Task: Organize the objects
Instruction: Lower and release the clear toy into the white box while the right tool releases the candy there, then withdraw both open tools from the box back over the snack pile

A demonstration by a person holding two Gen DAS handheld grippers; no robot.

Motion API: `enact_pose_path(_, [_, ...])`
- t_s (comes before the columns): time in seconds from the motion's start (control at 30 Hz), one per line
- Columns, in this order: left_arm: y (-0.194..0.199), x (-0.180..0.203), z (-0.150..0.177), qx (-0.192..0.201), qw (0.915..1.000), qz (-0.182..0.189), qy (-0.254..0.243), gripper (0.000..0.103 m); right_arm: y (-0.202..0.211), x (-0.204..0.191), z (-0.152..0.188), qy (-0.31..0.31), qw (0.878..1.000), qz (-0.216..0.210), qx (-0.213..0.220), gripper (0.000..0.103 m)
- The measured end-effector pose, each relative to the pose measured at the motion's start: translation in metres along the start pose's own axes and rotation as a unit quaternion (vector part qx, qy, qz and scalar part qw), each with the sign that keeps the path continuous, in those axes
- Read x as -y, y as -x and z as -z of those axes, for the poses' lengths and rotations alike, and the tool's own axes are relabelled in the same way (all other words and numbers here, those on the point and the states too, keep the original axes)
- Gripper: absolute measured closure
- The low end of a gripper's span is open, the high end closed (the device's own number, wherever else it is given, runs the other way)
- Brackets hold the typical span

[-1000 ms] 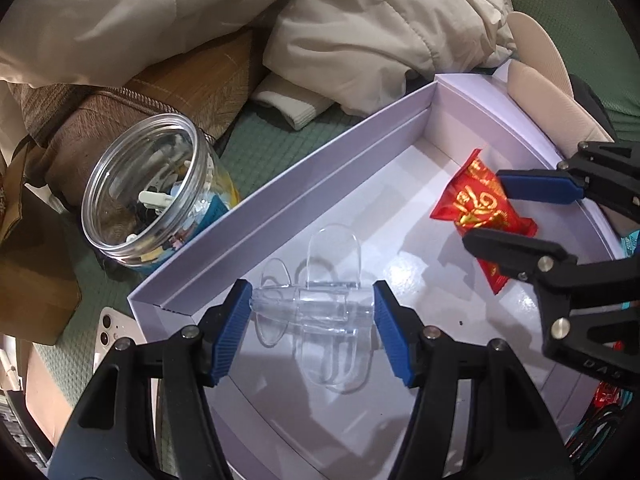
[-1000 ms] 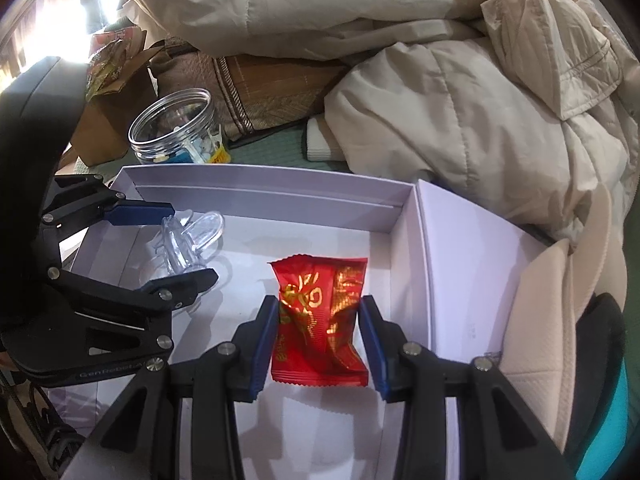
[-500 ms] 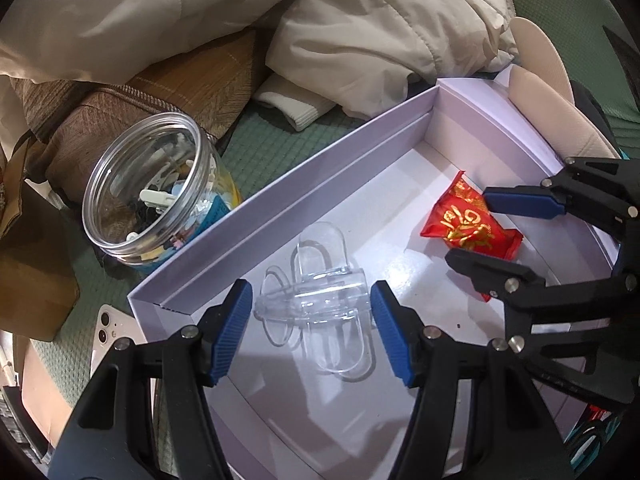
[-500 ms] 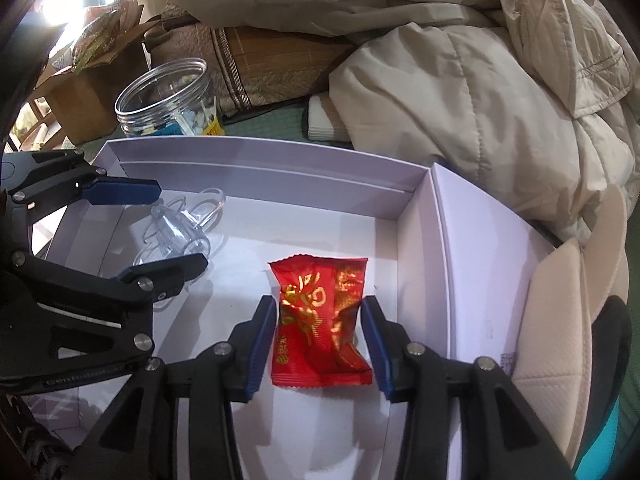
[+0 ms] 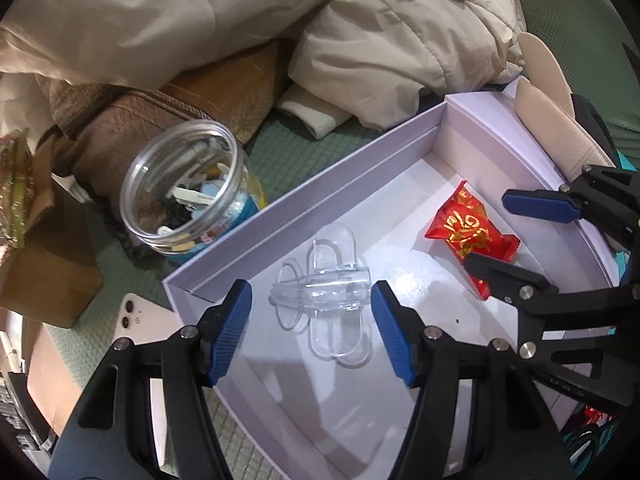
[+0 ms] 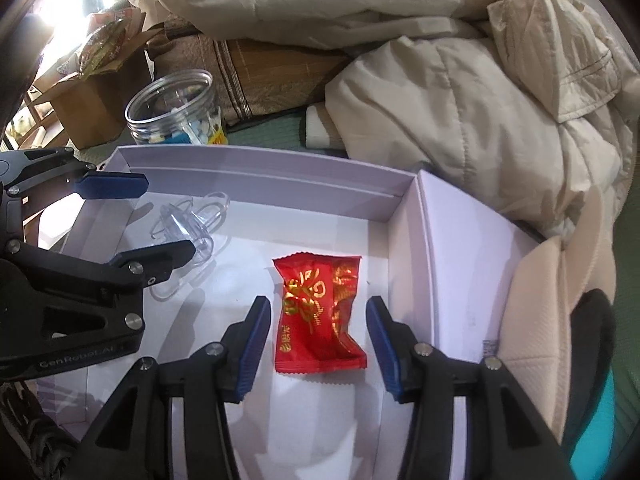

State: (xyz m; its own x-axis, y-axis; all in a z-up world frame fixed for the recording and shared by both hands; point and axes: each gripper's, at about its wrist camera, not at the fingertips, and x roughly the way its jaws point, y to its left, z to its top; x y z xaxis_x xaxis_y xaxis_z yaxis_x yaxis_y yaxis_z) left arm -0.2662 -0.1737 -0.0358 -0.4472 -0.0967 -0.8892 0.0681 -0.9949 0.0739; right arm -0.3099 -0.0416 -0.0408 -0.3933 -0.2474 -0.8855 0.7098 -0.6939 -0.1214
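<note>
1. A white box point(image 5: 304, 208) lies open on a green cover, and both hand-held grippers reach down into it
2. The left hand-held gripper point(image 5: 311, 332) has its 2 blue pads apart, about half open
3. A clear plastic piece point(image 5: 324, 292) lies on the box floor between those pads, and there is a small gap on each side, so the pads do not press it
4. The right hand-held gripper point(image 6: 316, 344) is opening its jaws
5. A red candy packet point(image 6: 318, 312) with gold writing lies flat on the box floor between them, and neither pad touches it
6. In the left wrist view the red candy packet point(image 5: 472, 236) is to the right of the clear plastic piece, near the far right corner of the box
7. A clear jar point(image 5: 188, 188) with small bits inside stands just outside the long wall of the box
8. A white phone point(image 5: 140, 320) lies beside the near left corner of the box
9. A beige puffy coat point(image 6: 460, 92) is piled behind the box
</note>
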Motion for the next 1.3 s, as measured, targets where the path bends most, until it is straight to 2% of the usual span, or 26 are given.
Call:
enact_pose_path(0.17, [0.014, -0.005, -0.001, 0.011, 0.9999, -0.006, -0.002, 0.042, 0.015, 0.002, 0.002, -0.003, 1.000, 0.006, 0.015, 0.052])
enact_pose_path(0.57, [0.050, -0.001, 0.003, 0.037, 0.9992, -0.012, 0.009, 0.042, 0.047, -0.005, 0.000, -0.008, 0.999, 0.020, 0.046, 0.034])
enact_pose_path(0.67, [0.061, -0.001, 0.006, 0.044, 0.9988, -0.015, 0.013, 0.037, 0.058, -0.004, 0.004, -0.011, 0.998, 0.023, 0.052, 0.029])
enact_pose_path(0.73, [0.070, -0.001, 0.008, 0.051, 0.9984, -0.018, 0.017, 0.030, 0.067, -0.004, 0.007, -0.015, 0.998, 0.025, 0.057, 0.027])
enact_pose_path(0.9, [0.091, 0.001, 0.015, 0.068, 0.9971, -0.025, 0.024, 0.024, 0.086, -0.004, 0.013, -0.027, 0.996, 0.035, 0.075, 0.023])
enact_pose_path(1.3, [0.134, 0.013, 0.035, 0.098, 0.9943, -0.021, 0.036, 0.023, 0.133, 0.001, 0.032, -0.049, 0.992, 0.049, 0.102, 0.016])
